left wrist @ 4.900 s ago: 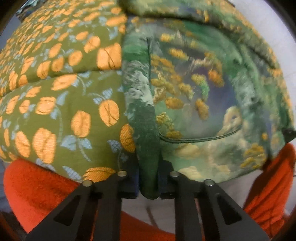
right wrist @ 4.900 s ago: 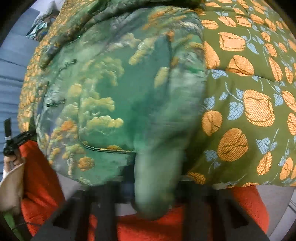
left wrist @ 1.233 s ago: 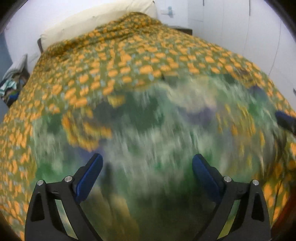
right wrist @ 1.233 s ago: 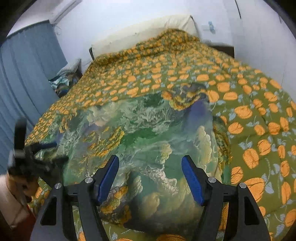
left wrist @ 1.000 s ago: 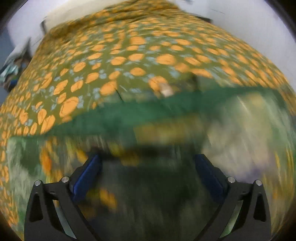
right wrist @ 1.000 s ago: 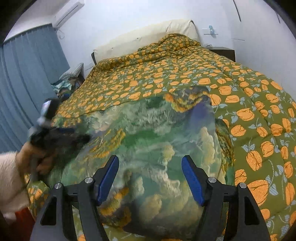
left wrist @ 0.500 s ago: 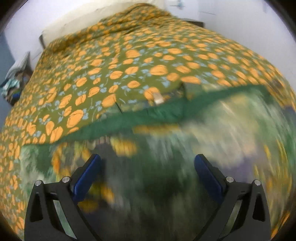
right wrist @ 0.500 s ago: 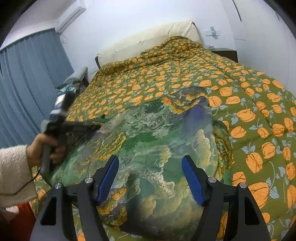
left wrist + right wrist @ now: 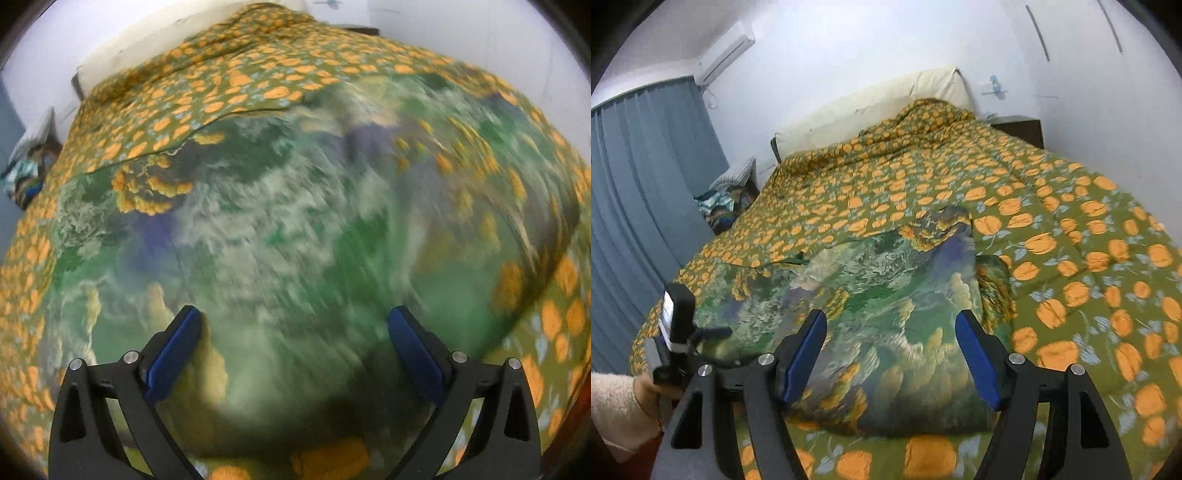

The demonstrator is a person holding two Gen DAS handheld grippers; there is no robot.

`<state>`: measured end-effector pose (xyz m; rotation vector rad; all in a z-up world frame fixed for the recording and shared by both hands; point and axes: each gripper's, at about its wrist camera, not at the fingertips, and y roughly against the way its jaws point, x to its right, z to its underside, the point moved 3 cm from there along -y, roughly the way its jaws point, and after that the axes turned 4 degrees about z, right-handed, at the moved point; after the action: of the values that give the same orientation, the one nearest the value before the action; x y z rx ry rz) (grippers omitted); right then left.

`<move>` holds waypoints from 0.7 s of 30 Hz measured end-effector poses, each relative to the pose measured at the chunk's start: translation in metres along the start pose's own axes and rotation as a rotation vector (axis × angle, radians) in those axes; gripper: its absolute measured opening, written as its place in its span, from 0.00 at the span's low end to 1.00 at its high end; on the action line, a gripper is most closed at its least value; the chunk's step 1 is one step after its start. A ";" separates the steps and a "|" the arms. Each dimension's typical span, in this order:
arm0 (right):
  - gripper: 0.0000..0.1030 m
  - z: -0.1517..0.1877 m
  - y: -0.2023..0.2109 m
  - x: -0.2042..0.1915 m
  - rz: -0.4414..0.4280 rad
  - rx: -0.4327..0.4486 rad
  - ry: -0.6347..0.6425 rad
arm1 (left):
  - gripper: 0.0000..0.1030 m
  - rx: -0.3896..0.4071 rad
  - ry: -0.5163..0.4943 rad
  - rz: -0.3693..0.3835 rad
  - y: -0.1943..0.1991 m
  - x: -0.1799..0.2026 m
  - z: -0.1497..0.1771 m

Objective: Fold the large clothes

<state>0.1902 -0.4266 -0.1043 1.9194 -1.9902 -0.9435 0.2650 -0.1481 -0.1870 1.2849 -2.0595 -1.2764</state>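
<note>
Green printed garment (image 9: 886, 325) lies folded in a rough rectangle on the quilt (image 9: 1052, 236), at the foot end of the bed, far from the headboard (image 9: 871, 107). Left gripper (image 9: 293, 326) hangs over the garment's near edge with fingers spread wide and nothing between them, the cloth blurred in its view; right gripper (image 9: 891, 328) is also spread and empty, above the garment's near edge. Curtain (image 9: 639, 192) and clothes pile (image 9: 724, 203) sit left of the garment.
</note>
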 end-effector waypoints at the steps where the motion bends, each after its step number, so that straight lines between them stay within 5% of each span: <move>1: 0.74 0.001 0.006 -0.002 0.007 0.005 0.003 | 0.98 0.003 -0.014 -0.006 0.003 0.004 0.003; 7: 0.82 0.020 0.038 -0.014 0.094 -0.001 0.047 | 0.98 0.018 0.022 0.007 0.028 0.009 0.009; 21: 0.82 0.047 0.035 -0.036 0.113 -0.034 0.064 | 0.98 0.050 0.075 -0.004 0.057 0.003 0.027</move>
<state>0.1398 -0.3808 -0.1106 1.7756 -2.0092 -0.8703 0.2161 -0.1284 -0.1528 1.3380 -2.0501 -1.1673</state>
